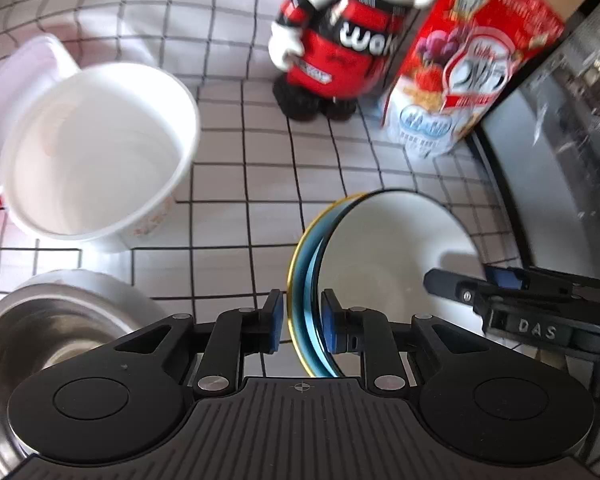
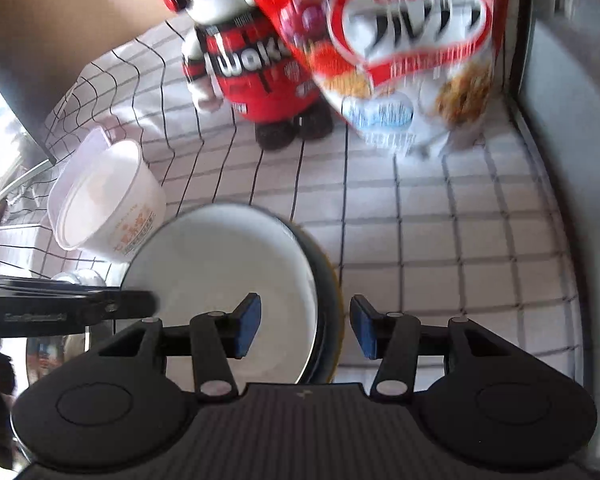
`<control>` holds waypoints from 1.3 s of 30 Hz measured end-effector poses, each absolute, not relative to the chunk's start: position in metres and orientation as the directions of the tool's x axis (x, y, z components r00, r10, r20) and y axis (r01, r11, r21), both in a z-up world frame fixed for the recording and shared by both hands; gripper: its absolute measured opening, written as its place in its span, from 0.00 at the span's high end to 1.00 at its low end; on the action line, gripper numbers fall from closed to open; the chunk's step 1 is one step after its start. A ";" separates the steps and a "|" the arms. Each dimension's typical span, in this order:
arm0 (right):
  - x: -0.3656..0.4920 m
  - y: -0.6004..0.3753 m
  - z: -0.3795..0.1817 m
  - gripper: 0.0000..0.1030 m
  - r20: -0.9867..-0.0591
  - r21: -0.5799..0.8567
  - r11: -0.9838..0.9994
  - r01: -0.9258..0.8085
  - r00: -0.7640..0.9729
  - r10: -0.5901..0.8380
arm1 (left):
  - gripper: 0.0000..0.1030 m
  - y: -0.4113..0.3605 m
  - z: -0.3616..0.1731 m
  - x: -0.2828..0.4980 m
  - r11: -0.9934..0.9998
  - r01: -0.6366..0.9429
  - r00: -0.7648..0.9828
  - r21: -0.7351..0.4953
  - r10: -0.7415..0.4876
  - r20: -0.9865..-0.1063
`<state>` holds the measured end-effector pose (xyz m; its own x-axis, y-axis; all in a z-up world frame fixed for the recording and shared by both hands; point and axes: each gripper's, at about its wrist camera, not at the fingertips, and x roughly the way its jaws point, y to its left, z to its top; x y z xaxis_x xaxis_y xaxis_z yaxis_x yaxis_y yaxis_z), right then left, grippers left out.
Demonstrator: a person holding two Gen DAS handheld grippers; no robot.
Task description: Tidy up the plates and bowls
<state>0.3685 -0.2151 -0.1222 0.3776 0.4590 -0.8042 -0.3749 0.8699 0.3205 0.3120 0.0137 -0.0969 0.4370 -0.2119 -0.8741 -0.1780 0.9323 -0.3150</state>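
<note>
A home kitchen is showing here: a cereal box [image 1: 466,64] is standing beside a mascot figurine [image 1: 332,40] on the grid-patterned surface [image 1: 228,184].

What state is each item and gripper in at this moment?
Left gripper: shut on the blue-rimmed bowl.
Right gripper: open, straddling that bowl's rim.
Blue-rimmed bowl: tilted on edge, empty, white inside.
Paper cup bowl: tipped towards the camera, empty.
Steel bowl: upright on the cloth.
Cereal bag: standing, leaning.
Mascot figure: standing upright.
</note>
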 end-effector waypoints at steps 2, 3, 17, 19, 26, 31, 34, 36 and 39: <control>0.366 -0.213 -0.109 0.50 -0.791 0.273 0.875 -0.401 0.424 0.441 | 0.77 0.024 -0.084 0.300 0.920 -0.192 0.482 -0.341 -0.214 -0.850; 0.366 -0.211 -0.103 0.46 -0.783 0.253 0.875 -0.412 0.443 0.435 | 0.77 0.030 -0.077 0.294 0.913 -0.203 0.508 -0.353 -0.210 -0.835; 0.371 -0.129 -0.053 0.18 -0.750 0.238 0.890 -0.389 0.509 0.423 | 0.77 0.196 -0.068 0.280 0.828 -0.452 0.594 -0.332 0.001 -0.805; 0.373 -0.110 -0.045 0.18 -0.737 0.291 0.866 -0.406 0.482 0.473 | 0.77 0.208 -0.075 0.294 0.838 -0.414 0.581 -0.355 -0.057 -0.812; 0.409 -0.030 -0.070 0.30 -0.810 0.291 0.883 -0.368 0.397 0.432 | 0.77 0.225 -0.114 0.334 0.865 -0.380 0.502 -0.328 -0.105 -0.859; 0.427 -0.001 -0.110 0.41 -0.857 0.292 0.912 -0.287 0.346 0.383 | 0.76 0.224 -0.139 0.352 0.885 -0.336 0.451 -0.322 -0.149 -0.880; 0.427 0.007 -0.124 0.71 -0.866 0.326 0.900 -0.288 0.290 0.407 | 0.77 0.224 -0.146 0.357 0.885 -0.316 0.451 -0.342 -0.177 -0.875; 0.422 0.007 -0.126 0.72 -0.866 0.338 0.901 -0.274 0.285 0.412 | 0.77 0.222 -0.142 0.356 0.881 -0.308 0.457 -0.359 -0.194 -0.868; 0.411 -0.004 -0.109 0.72 -0.848 0.319 0.906 -0.279 0.343 0.404 | 0.77 0.214 -0.123 0.353 0.886 -0.273 0.487 -0.375 -0.209 -0.848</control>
